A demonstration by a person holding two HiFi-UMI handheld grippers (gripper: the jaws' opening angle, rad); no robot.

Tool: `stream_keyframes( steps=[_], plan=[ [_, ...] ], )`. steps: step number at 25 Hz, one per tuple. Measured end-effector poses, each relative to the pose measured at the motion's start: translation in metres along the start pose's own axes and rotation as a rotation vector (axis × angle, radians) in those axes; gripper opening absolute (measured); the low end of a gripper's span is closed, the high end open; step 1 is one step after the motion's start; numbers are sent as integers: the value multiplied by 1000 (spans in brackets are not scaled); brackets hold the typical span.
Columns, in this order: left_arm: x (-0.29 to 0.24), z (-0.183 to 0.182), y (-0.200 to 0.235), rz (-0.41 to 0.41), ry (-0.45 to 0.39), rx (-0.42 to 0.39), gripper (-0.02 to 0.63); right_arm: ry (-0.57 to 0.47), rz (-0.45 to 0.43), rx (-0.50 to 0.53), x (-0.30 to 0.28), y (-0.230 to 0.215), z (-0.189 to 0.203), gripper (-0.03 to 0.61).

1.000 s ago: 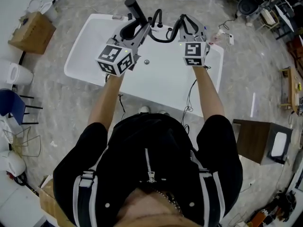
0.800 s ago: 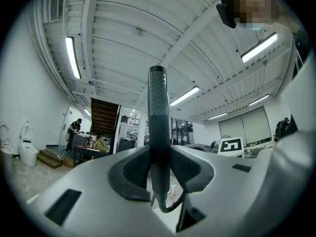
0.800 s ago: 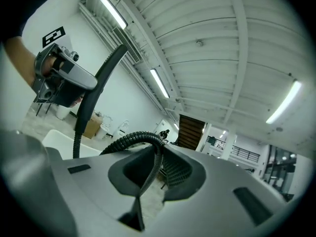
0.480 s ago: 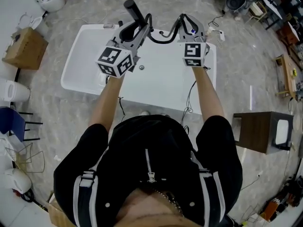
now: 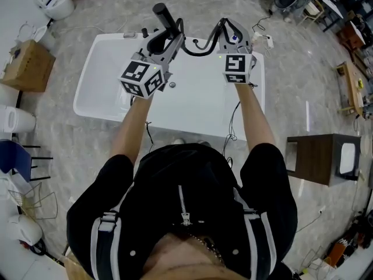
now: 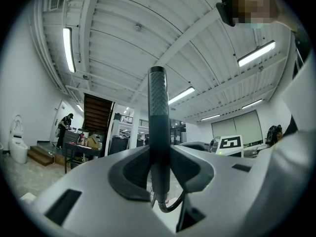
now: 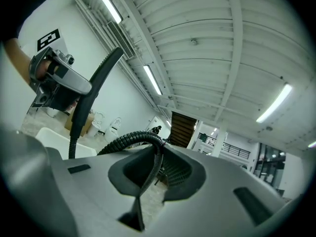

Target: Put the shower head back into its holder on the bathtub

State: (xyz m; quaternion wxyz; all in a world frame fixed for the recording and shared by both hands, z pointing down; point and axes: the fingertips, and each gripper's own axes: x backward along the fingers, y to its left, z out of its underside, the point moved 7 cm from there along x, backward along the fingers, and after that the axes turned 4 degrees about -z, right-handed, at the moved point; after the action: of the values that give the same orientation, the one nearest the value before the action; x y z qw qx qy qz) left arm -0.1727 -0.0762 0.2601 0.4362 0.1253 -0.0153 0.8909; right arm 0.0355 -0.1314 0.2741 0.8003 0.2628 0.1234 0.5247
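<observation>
**Hardly any movement: shower head held up over the tub's far end**

Little has changed in the last second. The right gripper [image 5: 229,31] has crept slightly toward the far rim, and the left gripper [image 5: 165,38] has barely moved.

The left gripper is clamped on the lower shaft of the shower head [image 5: 164,13], with its jaws drawn in tight on both sides. The head stands nearly upright above the jaws, and the hose [image 5: 198,46] leaves from the bottom end. I keep it upright on purpose, since I expect it will need to go down into its holder tail first.

The right gripper is almost fully closed, pinching the ribbed hose partway along. Between the two grippers the hose hangs in a short loop. I hold it there to keep the slack off the tub [image 5: 105,80], so its weight doesn't twist the head in the other gripper.

The shower head is in the air above the far end of the tub, not yet seated. I believe the holder is among the fittings [image 5: 144,33] on the far rim, just left of and below the head. From above they are too small for me to tell which one it is.
</observation>
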Motion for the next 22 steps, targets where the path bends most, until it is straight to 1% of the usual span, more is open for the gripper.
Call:
stream_keyframes(
  steps=[9, 17, 22],
  plan=[
    [-29, 10, 8, -28, 12, 4, 132, -17, -17, 1, -24, -16, 13, 63],
    [-64, 20, 20, -61, 21, -5, 132, -38, -54, -1, -62, -34, 28, 63],
    [-86, 19, 25, -79, 14, -10, 132, -62, -57, 0, -83, -53, 30, 63]
  ],
)
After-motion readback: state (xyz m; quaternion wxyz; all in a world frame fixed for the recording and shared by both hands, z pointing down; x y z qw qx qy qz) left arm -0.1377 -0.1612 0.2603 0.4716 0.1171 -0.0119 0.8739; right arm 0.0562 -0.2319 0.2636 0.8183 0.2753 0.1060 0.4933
